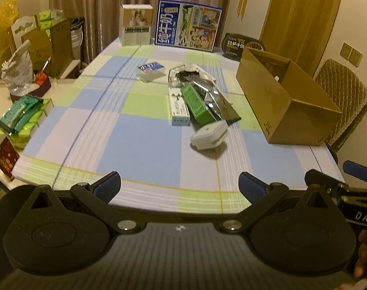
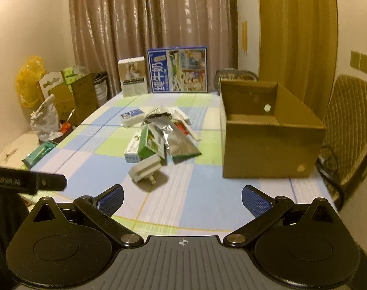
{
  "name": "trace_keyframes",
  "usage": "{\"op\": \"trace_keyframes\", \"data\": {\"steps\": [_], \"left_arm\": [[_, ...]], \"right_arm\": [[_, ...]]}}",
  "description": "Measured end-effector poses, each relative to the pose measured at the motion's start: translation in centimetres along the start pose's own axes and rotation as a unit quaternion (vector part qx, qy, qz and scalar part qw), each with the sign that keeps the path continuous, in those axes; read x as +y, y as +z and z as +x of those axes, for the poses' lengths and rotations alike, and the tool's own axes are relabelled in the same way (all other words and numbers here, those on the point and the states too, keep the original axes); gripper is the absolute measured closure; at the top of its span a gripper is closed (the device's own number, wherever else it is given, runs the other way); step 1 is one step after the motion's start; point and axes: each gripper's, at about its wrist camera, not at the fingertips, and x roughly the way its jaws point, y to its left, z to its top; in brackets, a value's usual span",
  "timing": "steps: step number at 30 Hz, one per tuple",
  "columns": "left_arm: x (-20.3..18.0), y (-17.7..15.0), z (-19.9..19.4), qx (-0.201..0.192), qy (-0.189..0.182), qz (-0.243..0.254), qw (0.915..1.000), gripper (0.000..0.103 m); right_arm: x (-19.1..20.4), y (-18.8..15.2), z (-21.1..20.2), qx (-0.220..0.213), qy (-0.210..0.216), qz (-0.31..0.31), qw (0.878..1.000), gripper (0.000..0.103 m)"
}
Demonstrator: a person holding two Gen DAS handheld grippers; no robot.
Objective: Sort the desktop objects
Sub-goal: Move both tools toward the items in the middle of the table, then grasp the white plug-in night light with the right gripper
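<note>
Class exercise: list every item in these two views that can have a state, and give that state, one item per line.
Left tool: open, holding nothing.
Right tool: open, holding nothing.
Cardboard box: upright, top open; nothing visible inside.
White plug adapter: on its side, prongs toward the camera.
Green carton: lying down, leaning on the white carton.
Foil pouch: lying flat, crumpled.

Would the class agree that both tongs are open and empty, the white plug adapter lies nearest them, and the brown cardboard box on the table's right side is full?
Not quite: the cardboard box is empty, as the right wrist view shows down to its bare floor. The rest holds: left tongs and right tongs are open and empty, and the white plug adapter lies nearest.
</note>
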Motion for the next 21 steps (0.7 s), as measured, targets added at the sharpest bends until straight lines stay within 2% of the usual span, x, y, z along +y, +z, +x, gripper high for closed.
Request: {"op": "trace_keyframes", "data": {"steps": [3, 8, 16, 21], "left_arm": [[0.2, 0.8, -0.5, -0.008, -0.007, 0.001, 0.9999, 0.001], [0.4, 2.0, -1.1, -0.020, -0.013, 0.016, 0.9996, 0.001], [1.2, 4.4, -0.2, -0.027, -0.022, 0.033, 0.9989, 0.001], [2.4, 6.2, 1.8, -0.026, -0.019, 0.037, 0.9988, 0.001]], "right_arm": [[0.0, 0.3, -0.1, -0.005, -0.005, -0.001, 1.000, 0.002], [-0.2, 1.0, -0.2, -0.004, 0.019, 0.015, 1.000, 0.002], [1.3, 1.7, 1.2, 0.013, 0.043, -0.030, 0.999, 0.002], [2.3, 1.7, 3.2, 0.017, 0.053, -0.069, 0.996, 0.002]]}}
